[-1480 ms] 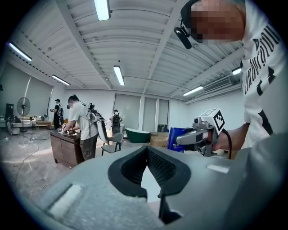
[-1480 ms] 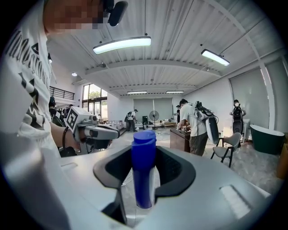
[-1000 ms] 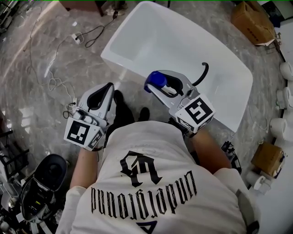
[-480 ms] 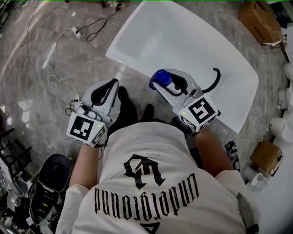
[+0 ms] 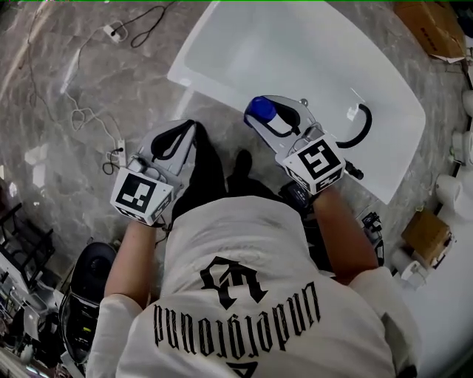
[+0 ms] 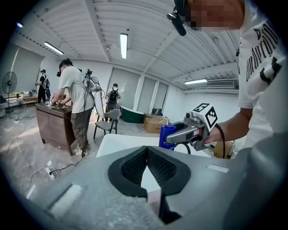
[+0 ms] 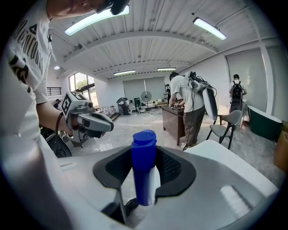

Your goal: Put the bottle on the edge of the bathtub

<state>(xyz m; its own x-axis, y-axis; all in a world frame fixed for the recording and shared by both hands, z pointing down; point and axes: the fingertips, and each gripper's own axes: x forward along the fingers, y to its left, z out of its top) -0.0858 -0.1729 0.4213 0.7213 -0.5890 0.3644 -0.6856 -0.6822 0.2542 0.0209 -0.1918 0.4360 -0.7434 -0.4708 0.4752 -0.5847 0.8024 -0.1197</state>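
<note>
A blue bottle stands upright between the pads of my right gripper, which is shut on it. From above it hangs just at the near rim of the white bathtub. In the right gripper view the bottle fills the middle of the jaws, its cap above the tips, and the tub lies to the right. My left gripper hangs over the floor left of the tub with its tips together and nothing in them. The left gripper view shows its pads meeting, with the bottle beyond.
A black curved hose lies on the tub's right end. Cardboard boxes stand at the right, cables trail over the marble floor at the left, and black equipment stands at the lower left. People work at a cabinet farther off.
Both grippers have sunk and come closer to the tub's near rim. The right one still carries the bottle, and the left has kept its jaws together.
</note>
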